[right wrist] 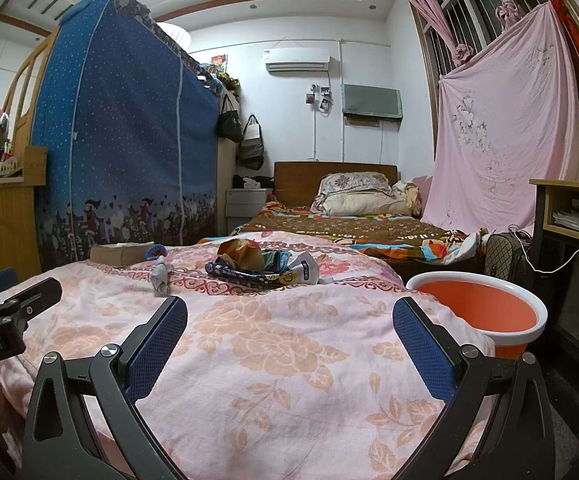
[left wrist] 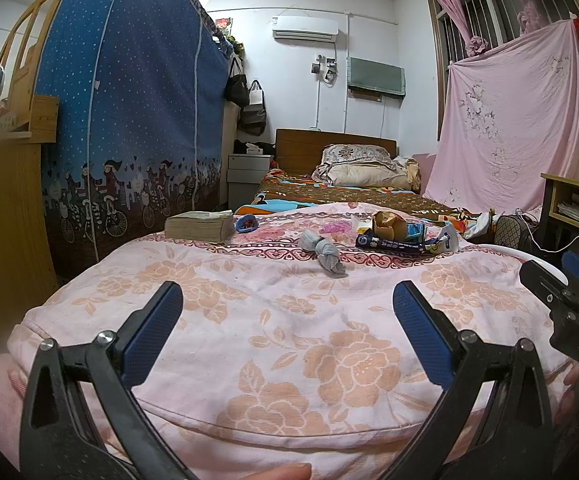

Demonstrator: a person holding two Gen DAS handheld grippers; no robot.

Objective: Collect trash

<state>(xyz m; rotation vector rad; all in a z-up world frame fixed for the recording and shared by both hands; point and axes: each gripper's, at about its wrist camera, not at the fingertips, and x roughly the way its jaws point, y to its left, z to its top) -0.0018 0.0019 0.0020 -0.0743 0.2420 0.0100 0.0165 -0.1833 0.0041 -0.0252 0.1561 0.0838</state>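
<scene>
A heap of snack wrappers (left wrist: pixel 405 236) (right wrist: pixel 261 266) lies on the far part of the pink flowered quilt (left wrist: pixel 289 320) (right wrist: pixel 273 340). A knotted grey sock (left wrist: pixel 327 254) (right wrist: pixel 160 274) lies just left of the heap. An orange bucket with a white rim (right wrist: pixel 485 312) stands at the quilt's right side. My left gripper (left wrist: pixel 287 308) is open above the near quilt, well short of the wrappers. My right gripper (right wrist: pixel 289 324) is open too, nothing between its fingers. Each gripper shows at the edge of the other's view.
A thick book (left wrist: pixel 199 226) (right wrist: pixel 119 254) and a small blue object (left wrist: pixel 246 223) lie at the quilt's far left. A blue fabric wardrobe (left wrist: pixel 129 100) stands left. A bed with pillows (left wrist: pixel 353 168) lies beyond, a desk (right wrist: pixel 569 216) at the right.
</scene>
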